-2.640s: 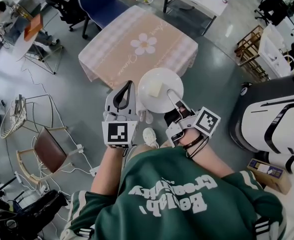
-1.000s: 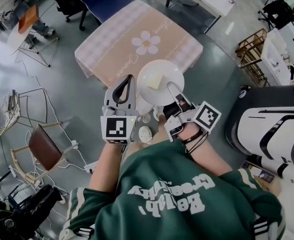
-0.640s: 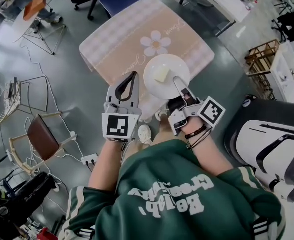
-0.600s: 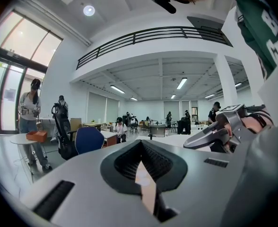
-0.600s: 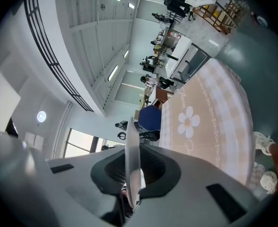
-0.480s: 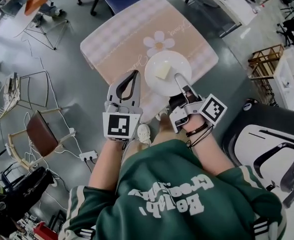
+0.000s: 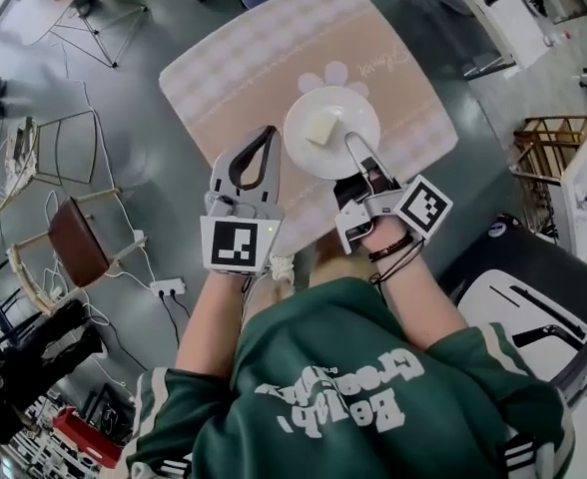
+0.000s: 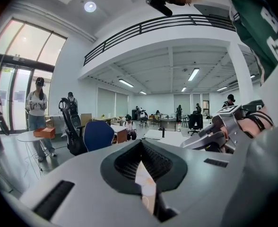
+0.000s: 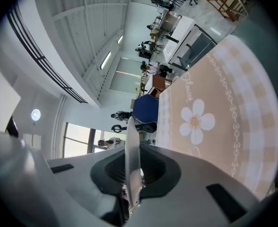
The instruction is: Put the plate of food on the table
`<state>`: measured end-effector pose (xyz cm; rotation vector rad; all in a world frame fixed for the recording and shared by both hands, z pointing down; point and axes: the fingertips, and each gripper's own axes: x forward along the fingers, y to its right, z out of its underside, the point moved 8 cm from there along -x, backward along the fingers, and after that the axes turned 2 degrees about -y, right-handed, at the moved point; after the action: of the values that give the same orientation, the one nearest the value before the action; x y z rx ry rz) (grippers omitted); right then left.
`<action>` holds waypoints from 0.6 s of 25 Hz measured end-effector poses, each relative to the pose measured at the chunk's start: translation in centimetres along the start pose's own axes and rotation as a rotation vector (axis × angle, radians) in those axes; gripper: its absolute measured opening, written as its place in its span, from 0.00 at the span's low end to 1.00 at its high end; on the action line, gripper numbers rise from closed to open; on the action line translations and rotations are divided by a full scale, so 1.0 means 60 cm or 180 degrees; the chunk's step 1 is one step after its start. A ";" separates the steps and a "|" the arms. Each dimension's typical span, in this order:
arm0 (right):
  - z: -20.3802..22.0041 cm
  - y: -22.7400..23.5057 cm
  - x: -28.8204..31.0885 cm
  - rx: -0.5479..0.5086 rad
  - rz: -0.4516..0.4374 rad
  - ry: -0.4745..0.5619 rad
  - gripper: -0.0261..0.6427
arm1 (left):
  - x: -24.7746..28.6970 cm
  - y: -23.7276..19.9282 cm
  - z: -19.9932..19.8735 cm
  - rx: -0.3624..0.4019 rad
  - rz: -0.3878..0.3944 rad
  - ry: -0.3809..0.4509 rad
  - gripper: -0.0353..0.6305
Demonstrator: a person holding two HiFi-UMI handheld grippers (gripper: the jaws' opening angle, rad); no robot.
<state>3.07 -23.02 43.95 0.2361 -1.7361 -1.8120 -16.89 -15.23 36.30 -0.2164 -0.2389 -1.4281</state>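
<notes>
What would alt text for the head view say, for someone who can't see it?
Seen from above, the right gripper clamps the rim of a white plate with a pale piece of food over a pink-clothed table. The left gripper is shut and empty beside it; the person wears a green sweatshirt.

Glossy white plate (image 7: 345,114), matt cloth tablecloth (image 7: 274,68)

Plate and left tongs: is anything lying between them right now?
Nothing. In the head view only a bare strip of the pink tablecloth separates the plate from the left tongs.
</notes>
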 end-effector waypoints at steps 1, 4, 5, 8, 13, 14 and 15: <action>-0.008 0.005 0.013 0.0007 0.0006 -0.0030 0.08 | 0.010 -0.004 0.003 -0.0009 -0.0020 -0.0028 0.07; -0.031 0.020 0.055 0.0004 0.0012 -0.0124 0.08 | 0.041 -0.019 0.012 -0.0063 -0.0070 -0.0077 0.07; -0.037 0.025 0.069 0.0002 0.0013 -0.0151 0.08 | 0.050 -0.023 0.015 -0.0071 -0.0086 -0.0096 0.07; -0.051 0.042 0.104 0.0033 0.0042 -0.0211 0.08 | 0.075 -0.034 0.026 -0.0061 -0.0119 -0.0172 0.07; -0.075 0.074 0.154 0.0054 0.0127 -0.0282 0.08 | 0.122 -0.049 0.042 -0.0089 -0.0139 -0.0192 0.07; -0.078 0.081 0.164 0.0060 0.0143 -0.0301 0.08 | 0.130 -0.051 0.047 -0.0092 -0.0146 -0.0202 0.07; -0.081 0.089 0.173 0.0065 0.0169 -0.0324 0.08 | 0.138 -0.054 0.053 -0.0100 -0.0153 -0.0223 0.07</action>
<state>-1.08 -32.41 51.32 0.1068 -1.8140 -1.7966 -19.16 -22.60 41.76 -0.2886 -0.2808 -1.4742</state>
